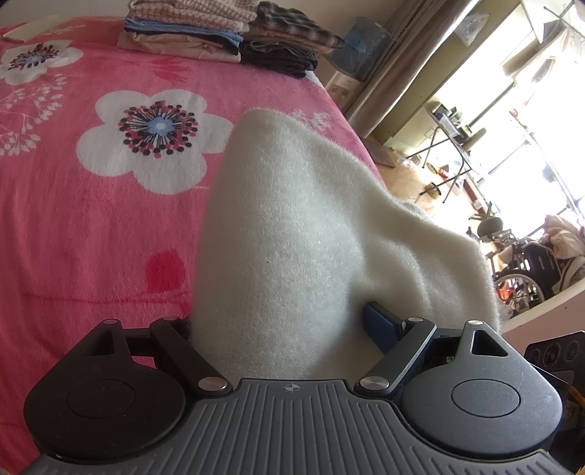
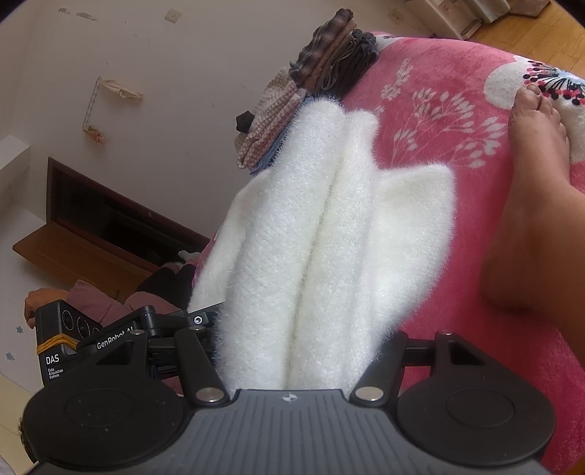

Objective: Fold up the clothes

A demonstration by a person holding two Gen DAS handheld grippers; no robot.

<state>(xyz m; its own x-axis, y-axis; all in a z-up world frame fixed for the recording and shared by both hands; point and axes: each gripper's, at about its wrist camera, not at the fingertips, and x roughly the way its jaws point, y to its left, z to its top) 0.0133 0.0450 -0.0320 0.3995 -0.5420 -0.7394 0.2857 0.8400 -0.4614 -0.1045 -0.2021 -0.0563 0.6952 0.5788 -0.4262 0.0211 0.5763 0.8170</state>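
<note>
A fluffy white garment (image 1: 292,234) fills the middle of the left wrist view, bunched between my left gripper's (image 1: 289,321) jaws and lifted over the pink flowered bedspread (image 1: 91,219). One blue fingertip pad (image 1: 380,325) shows at its right; the other finger is hidden by the cloth. In the right wrist view the same white garment (image 2: 318,237) hangs in long thick folds from my right gripper (image 2: 296,350), whose fingers are buried in the fleece. Both grippers are shut on it. The left gripper's body (image 2: 73,339) shows at the lower left of the right wrist view.
Two stacks of folded clothes (image 1: 219,33) sit at the bed's far end, also in the right wrist view (image 2: 310,84). A bare foot (image 2: 533,175) rests on the bedspread (image 2: 457,109) at right. The bed edge, floor, folding tables and a wheelchair (image 1: 526,270) lie to the right.
</note>
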